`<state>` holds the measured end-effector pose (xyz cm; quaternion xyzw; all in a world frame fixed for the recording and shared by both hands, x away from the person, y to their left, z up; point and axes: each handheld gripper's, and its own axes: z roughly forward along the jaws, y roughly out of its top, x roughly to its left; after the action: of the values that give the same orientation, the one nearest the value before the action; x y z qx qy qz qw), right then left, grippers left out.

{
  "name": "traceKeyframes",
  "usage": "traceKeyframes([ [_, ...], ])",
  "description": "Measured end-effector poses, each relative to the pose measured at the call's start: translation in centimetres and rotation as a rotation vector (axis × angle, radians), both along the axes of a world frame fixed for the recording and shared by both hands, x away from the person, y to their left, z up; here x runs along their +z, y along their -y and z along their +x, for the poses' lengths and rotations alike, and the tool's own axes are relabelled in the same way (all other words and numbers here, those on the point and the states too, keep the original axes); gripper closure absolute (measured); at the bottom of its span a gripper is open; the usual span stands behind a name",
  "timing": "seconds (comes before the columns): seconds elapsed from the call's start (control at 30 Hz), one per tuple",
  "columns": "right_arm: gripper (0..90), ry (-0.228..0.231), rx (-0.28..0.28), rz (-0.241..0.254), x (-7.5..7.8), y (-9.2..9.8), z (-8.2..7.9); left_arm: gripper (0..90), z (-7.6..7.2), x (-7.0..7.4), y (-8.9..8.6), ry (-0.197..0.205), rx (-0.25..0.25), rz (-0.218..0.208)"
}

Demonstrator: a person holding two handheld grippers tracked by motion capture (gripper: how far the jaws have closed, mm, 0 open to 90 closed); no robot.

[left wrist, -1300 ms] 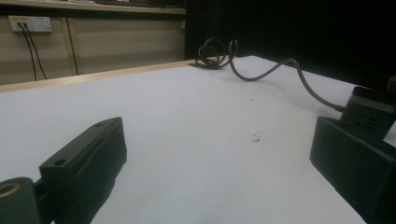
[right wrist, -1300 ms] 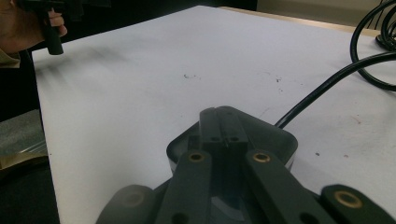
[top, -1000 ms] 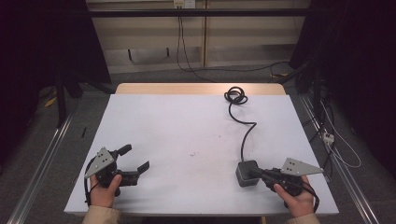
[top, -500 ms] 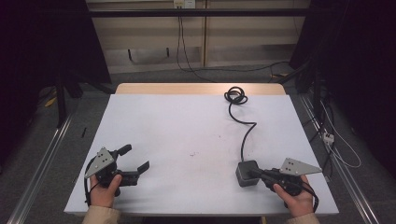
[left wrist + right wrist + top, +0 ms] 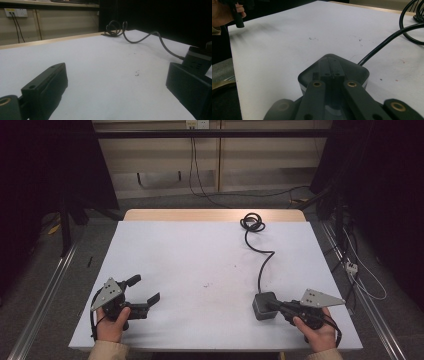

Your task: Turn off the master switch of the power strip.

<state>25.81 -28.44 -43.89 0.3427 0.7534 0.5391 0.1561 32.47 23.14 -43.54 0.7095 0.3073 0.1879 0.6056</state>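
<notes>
A grey adapter block (image 5: 261, 309) lies near the front right of the white table (image 5: 200, 255). Its black cable (image 5: 261, 262) runs back to a coil (image 5: 252, 223) by the far edge. My right gripper (image 5: 275, 305) is shut, and its tips rest on the top of the block (image 5: 357, 71). In the right gripper view the two jaws lie side by side over it, with my right gripper (image 5: 329, 70) holding nothing I can make out. My left gripper (image 5: 146, 288) stands open at the front left, nothing between its jaws. In the left gripper view the block (image 5: 198, 60) sits off to the right.
The wooden far edge of the table (image 5: 200, 215) borders a wall with a socket strip (image 5: 15, 12). Loose cables (image 5: 360, 280) lie on the floor to the right. A metal rail (image 5: 45, 290) runs along the floor on the left.
</notes>
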Motion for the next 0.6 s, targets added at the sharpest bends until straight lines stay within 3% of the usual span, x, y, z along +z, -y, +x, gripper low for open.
traceKeyframes([
  [0.6,90.0,-0.037,-0.001,0.008,0.18,0.02,0.15,3.7,-0.04,-0.02,0.14,0.0,0.001,0.001],
])
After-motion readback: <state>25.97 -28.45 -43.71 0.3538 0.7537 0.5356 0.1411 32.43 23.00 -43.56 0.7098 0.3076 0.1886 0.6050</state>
